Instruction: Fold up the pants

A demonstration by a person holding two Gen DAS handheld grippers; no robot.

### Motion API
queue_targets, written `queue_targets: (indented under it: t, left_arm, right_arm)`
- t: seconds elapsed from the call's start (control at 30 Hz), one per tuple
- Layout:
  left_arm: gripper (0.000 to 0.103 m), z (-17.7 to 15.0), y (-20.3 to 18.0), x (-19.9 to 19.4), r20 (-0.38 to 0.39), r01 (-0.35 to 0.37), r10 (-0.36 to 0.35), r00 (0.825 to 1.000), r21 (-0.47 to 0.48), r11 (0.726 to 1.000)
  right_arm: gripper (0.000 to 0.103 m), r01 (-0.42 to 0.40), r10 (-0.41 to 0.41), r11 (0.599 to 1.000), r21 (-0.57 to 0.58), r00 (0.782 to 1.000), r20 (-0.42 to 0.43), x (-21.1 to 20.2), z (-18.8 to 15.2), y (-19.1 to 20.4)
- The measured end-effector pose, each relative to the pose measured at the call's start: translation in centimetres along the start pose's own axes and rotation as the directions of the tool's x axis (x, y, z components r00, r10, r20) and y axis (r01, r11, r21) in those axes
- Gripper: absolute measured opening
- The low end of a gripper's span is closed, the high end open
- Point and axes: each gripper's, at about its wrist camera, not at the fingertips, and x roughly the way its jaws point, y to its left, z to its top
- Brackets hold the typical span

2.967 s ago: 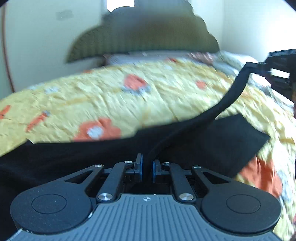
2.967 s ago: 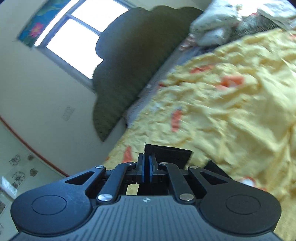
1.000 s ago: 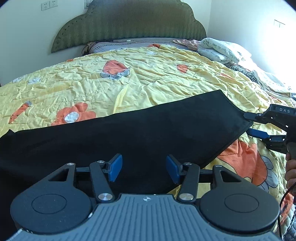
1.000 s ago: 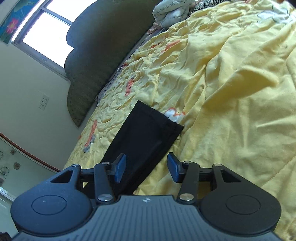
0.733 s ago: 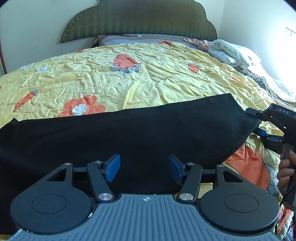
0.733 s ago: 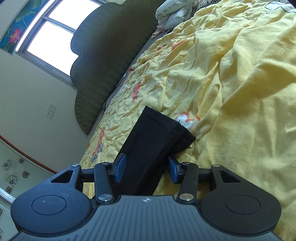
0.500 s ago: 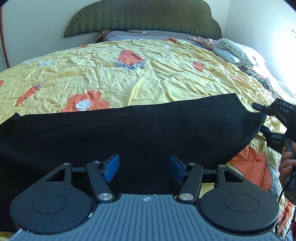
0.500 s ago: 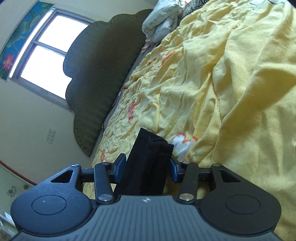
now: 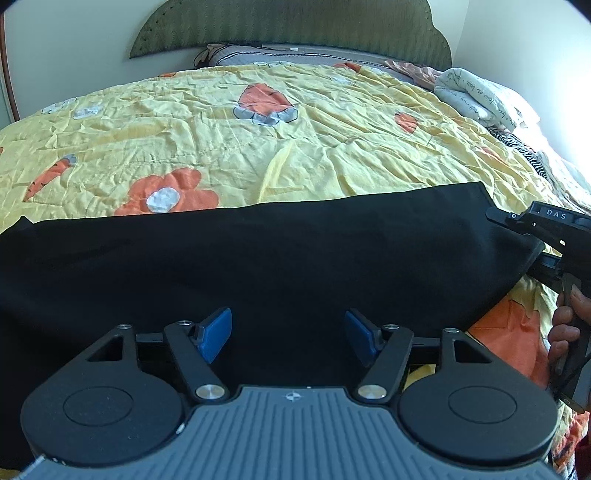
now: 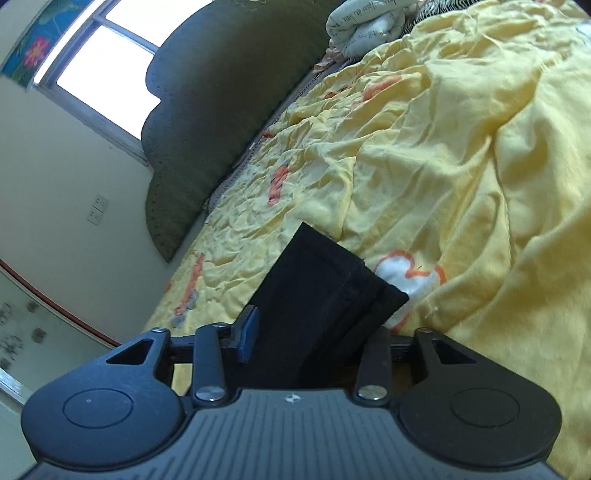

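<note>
Black pants [image 9: 280,258] lie flat in a long band across the yellow floral bedspread [image 9: 295,140], spanning 9 to 3 o'clock in the left wrist view, with the green headboard [image 9: 291,26] at 12. Left gripper [image 9: 288,332] sits over the near edge at 6 o'clock, blue pads [image 9: 216,332] apart and spreading wider, gripping nothing. Right gripper [image 10: 314,343] is at the hem end, at 3 o'clock in the left wrist view, with the person's hand [image 9: 565,328] on its handle; its jaws are closing with the layered hem [image 10: 347,291] between them, though pad contact is unclear. To do the step well: probably catch all hem layers squarely and deep enough before lifting, keep the edge taut and level, then carry it toward the other end so edges line up without bunching.
</note>
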Motion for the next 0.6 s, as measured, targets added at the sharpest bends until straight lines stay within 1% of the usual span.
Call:
queue_targets:
  t: [0.03, 0.13, 0.23, 0.33, 0.4, 0.47, 0.6]
  left_arm:
    - [0.071, 0.2, 0.1, 0.2, -0.005, -0.012, 0.012, 1.000, -0.004, 1.000]
    - [0.074, 0.7, 0.5, 0.6, -0.009, -0.036, 0.036, 0.999, -0.011, 0.999]
    - [0.079, 1.2, 0.6, 0.8, -0.004, -0.062, 0.062, 0.998, -0.006, 0.998]
    - [0.081, 1.5, 0.5, 0.9, -0.002, -0.081, 0.081, 0.997, 0.004, 0.997]
    - [0.082, 1.7, 0.6, 1.1, -0.005, -0.085, 0.085, 0.996, 0.003, 0.996]
    - [0.082, 2.0, 0.8, 1.2, -0.010, -0.083, 0.083, 0.996, -0.006, 0.997]
    - [0.082, 2.9, 1.2, 1.5, -0.023, -0.046, 0.045, 0.999, -0.044, 0.998]
  right_arm:
    - [0.022, 0.000, 0.000, 1.000, -0.004, 1.000, -0.001, 0.2, -0.1, 0.0]
    - [0.016, 0.016, -0.015, 1.000, -0.017, 1.000, 0.007, 0.3, 0.0, 0.2]
    - [0.015, 0.020, -0.019, 0.999, -0.050, 1.000, 0.016, 0.2, 0.1, 0.8]
    - [0.014, 0.037, -0.031, 0.989, -0.145, 0.999, 0.039, -0.1, 0.1, 2.3]
    - [0.014, 0.047, -0.035, 0.973, -0.226, 0.998, 0.055, -0.4, -0.1, 3.7]
    - [0.014, 0.057, -0.038, 0.948, -0.313, 0.997, 0.069, -0.7, -0.6, 5.3]
    - [0.014, 0.066, -0.032, 0.885, -0.461, 0.996, 0.082, -0.9, -1.9, 8.3]
